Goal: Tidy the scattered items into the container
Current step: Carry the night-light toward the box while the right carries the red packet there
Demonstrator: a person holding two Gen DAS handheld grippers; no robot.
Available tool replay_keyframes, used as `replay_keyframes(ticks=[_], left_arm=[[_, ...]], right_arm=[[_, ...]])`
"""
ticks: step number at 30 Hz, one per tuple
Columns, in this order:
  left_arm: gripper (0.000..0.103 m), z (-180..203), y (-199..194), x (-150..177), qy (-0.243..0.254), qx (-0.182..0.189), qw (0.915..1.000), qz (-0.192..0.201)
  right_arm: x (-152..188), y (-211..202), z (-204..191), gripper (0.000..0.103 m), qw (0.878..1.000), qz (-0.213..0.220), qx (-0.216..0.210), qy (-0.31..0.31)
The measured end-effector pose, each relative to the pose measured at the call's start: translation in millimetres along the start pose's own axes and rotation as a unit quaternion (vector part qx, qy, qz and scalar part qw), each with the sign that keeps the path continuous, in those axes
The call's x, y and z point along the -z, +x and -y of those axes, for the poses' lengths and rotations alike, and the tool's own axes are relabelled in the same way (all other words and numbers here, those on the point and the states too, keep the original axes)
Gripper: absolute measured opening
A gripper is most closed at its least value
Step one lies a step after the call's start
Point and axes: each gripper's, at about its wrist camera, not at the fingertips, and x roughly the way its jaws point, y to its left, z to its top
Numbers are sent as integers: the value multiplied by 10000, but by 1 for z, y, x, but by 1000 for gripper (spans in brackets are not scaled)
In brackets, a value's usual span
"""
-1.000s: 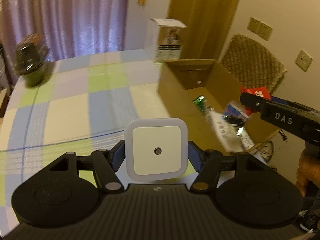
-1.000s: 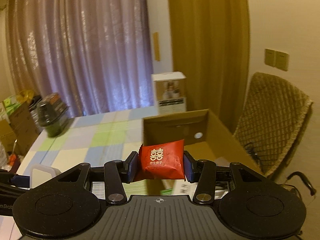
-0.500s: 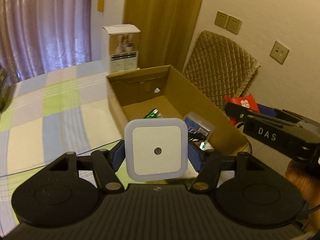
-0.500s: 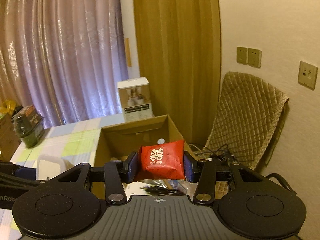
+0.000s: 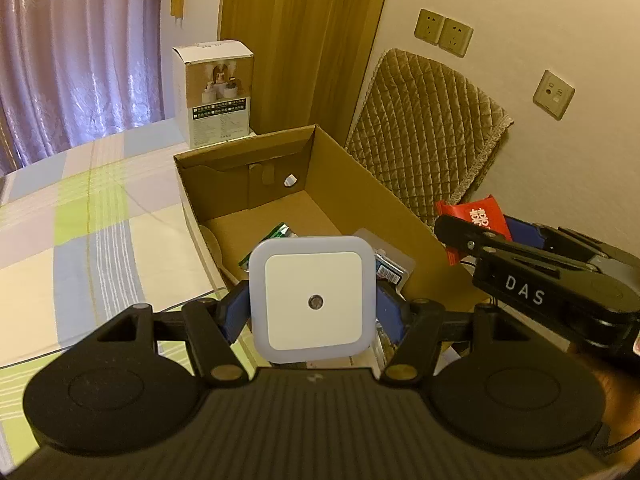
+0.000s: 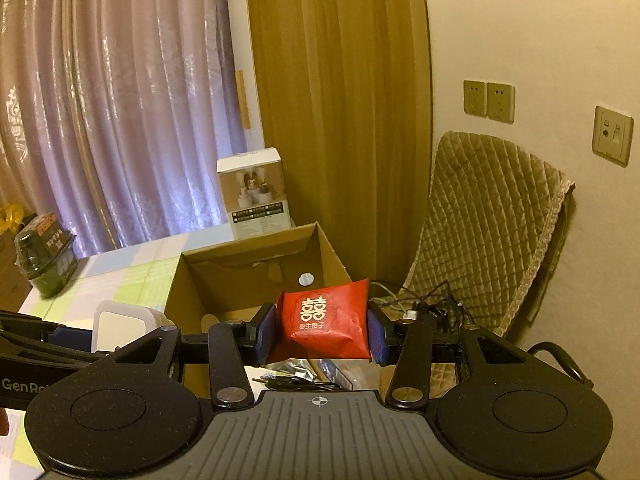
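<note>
Two grippers: each is clamped on one item, both held above the open box.
Table (image 5: 80, 216): covered by a checked cloth in pale green, blue and cream; it fills the 9 o'clock side of the left wrist view.
Quilted chair (image 5: 424, 136): tan, against the wall at 2 o'clock of the box, with cables on the floor at its foot in the right wrist view.
Cardboard box (image 5: 360, 188): open-topped, standing at the table's edge at 12 o'clock of the left gripper; several small packets lie in its near end, too cluttered to tell apart.
White carton (image 5: 214, 92): upright on the table, just beyond the box's far wall at 11 o'clock.
Dark tub (image 6: 44, 256): on the far table corner, at 9 o'clock in the right wrist view.
Left gripper (image 5: 312, 308): jaws closed on the night light, blue pads pressing its two sides, over the near end of the box.
Right gripper (image 6: 322, 332): jaws closed on the red packet, seen in the left wrist view at 3 o'clock, over the box's right wall.
Night light (image 5: 312, 300): white, square, rounded corners, small dark sensor at centre, face towards the camera.
Red packet (image 6: 324, 324): pillow-shaped, with pale printed characters, pinched by its two ends.
</note>
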Motion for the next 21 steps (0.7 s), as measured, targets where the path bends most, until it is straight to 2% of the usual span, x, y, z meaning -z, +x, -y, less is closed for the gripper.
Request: replay_keyframes(ticks=[21], left_arm=[[61,-14,32,-23,30,1,10000,-25]], right_arm=[[-3,28,7,50,10000,-52,16,31]])
